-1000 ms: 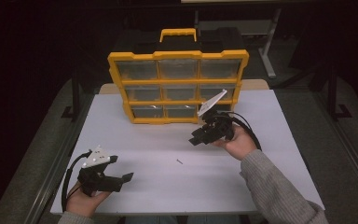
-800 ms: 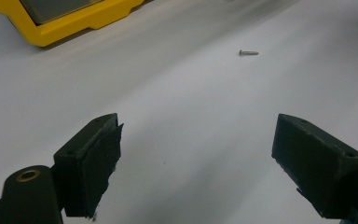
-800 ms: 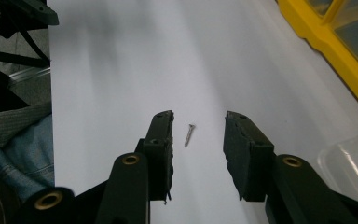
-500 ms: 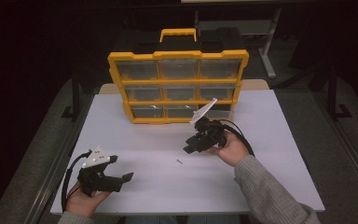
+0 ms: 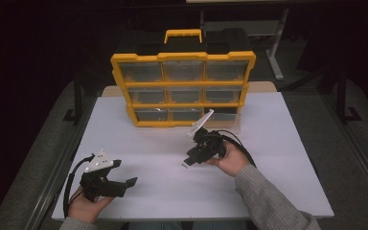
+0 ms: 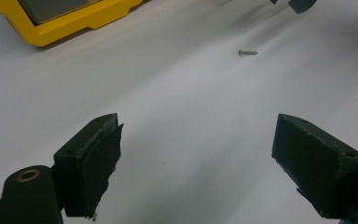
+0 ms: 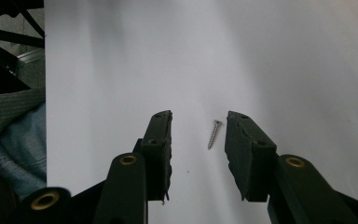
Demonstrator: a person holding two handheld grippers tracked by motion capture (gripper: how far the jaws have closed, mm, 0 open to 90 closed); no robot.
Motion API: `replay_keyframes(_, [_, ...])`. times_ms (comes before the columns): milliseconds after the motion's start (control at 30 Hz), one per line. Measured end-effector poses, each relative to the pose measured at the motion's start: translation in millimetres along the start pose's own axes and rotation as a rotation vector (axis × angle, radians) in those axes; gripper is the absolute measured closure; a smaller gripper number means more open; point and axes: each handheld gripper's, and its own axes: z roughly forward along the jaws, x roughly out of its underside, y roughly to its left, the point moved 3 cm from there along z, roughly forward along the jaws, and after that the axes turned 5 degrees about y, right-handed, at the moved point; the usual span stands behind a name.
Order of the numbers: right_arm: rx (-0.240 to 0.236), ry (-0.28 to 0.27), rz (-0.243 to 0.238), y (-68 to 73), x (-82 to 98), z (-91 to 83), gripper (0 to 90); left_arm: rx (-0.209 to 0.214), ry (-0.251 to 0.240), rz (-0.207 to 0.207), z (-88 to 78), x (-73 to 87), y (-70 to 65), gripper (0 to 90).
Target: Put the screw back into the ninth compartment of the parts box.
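Nearest the front edge of the white tabletop (image 5: 278, 143), toward its front-left corner, the left gripper (image 5: 124, 183) rests in the person's left hand (image 5: 84, 206), its jaws spread wide with nothing between them. In the left gripper view the two black jaws stand far apart over bare white surface, and a small screw (image 6: 248, 52) lies well ahead of them, with a yellow corner of the organizer (image 6: 70, 23) at the upper left.

Farther in, near the middle of the tabletop, the right gripper (image 5: 190, 162) is held by the right hand (image 5: 230, 160), tipped down toward the surface. Its jaws are parted but fairly narrow, and in the right gripper view the screw (image 7: 214, 134) lies on the tabletop between them, closer to the right-hand jaw; I cannot tell whether either jaw touches it. A grey sleeve (image 5: 268, 201) runs back to the front edge.

At the far edge stands the yellow drawer organizer (image 5: 184, 88), upright, with clear drawers in three rows and a yellow handle (image 5: 183, 34) on top.
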Motion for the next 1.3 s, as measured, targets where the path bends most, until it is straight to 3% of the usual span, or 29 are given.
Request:
replay_keyframes(367, [0.002, 0.03, -0.011, 1.2, 0.1, 21.5, 61.1, 0.001, -0.005, -0.005, -0.5, 0.1, 0.2, 15.2])
replay_keyframes(800, [0.045, 0.072, 0.003, -7.0, 1.4, 43.5, 66.3, 0.002, -0.005, 0.004, 0.2, -0.5, -0.2, 15.2])
replay_keyframes(1300, [0.097, 0.095, -0.005, -12.6, 1.1, 52.9, 74.4, 0.005, -0.004, 0.002, 0.3, -0.8, -0.4, 15.1])
